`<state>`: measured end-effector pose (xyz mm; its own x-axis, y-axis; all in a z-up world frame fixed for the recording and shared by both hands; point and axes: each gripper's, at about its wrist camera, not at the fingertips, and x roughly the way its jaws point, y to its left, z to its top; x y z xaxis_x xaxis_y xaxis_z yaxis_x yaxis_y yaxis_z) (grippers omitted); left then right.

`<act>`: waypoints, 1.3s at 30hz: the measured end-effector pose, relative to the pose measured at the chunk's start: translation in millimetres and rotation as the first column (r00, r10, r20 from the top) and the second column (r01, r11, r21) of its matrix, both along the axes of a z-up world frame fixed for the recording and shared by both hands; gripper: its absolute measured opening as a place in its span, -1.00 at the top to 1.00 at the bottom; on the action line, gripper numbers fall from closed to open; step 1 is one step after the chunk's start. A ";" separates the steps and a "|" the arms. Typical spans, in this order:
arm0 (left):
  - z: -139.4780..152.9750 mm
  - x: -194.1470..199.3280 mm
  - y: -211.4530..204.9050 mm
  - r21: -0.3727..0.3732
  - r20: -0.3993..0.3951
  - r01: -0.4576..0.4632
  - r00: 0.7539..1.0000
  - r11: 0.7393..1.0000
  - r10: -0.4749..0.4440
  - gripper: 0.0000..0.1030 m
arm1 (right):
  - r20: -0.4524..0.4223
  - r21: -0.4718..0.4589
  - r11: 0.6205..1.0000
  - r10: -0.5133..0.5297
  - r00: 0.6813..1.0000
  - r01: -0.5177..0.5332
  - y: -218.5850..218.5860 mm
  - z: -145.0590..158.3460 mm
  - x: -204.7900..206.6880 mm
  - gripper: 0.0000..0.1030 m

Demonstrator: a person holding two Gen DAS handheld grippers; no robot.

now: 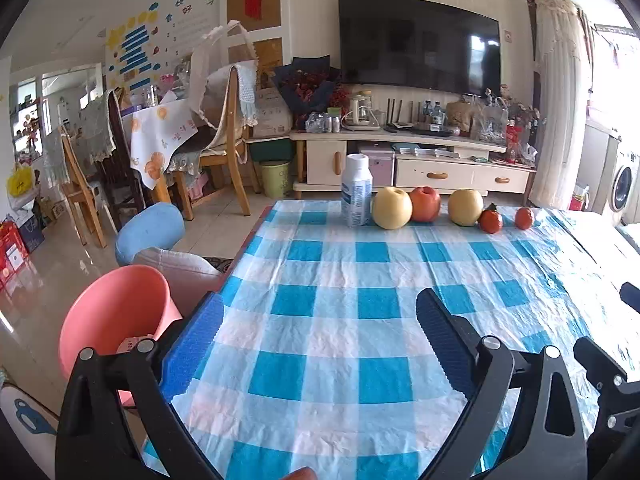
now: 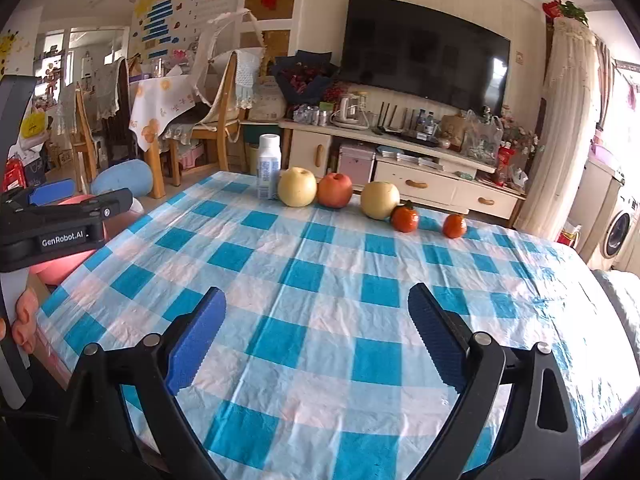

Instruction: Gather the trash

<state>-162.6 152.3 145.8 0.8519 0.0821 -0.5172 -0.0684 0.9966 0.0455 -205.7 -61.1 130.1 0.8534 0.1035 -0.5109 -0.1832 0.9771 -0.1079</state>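
Note:
A white drink bottle (image 1: 356, 190) stands upright at the far edge of the blue checked tablecloth (image 1: 340, 340); it also shows in the right wrist view (image 2: 268, 167). A pink bin (image 1: 114, 316) stands on the floor by the table's left edge, with some paper inside. My left gripper (image 1: 320, 320) is open and empty, low over the table's near left side. My right gripper (image 2: 316, 316) is open and empty over the near middle of the table. The left gripper's body (image 2: 60, 220) shows at the left of the right wrist view.
Beside the bottle lie two yellow pears (image 1: 392, 208) (image 1: 465, 207), a red apple (image 1: 425, 204) and two small orange fruits (image 1: 491, 221) (image 1: 524, 218). A blue stool (image 1: 150, 232) and wooden chairs (image 1: 228, 136) stand left of the table. A TV cabinet (image 1: 400, 160) is behind.

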 end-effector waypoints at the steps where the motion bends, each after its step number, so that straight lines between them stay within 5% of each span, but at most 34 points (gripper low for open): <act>1: 2.1 -5.5 -10.0 0.013 0.004 0.012 1.000 1.000 -0.012 -0.87 | 0.006 0.002 1.000 -0.013 1.000 0.013 -6.5 2.6 -5.5 -0.81; 17: 30.2 -73.2 -84.6 0.042 0.065 0.132 0.989 0.990 -0.134 -0.87 | 0.202 -0.055 0.983 -0.159 0.966 0.173 -74.4 38.3 -94.1 -0.86; 39: 67.7 -116.0 -100.9 0.006 0.136 0.188 0.973 0.982 -0.187 -0.87 | 0.315 0.027 0.967 -0.250 0.915 0.255 -104.4 71.5 -148.9 -0.86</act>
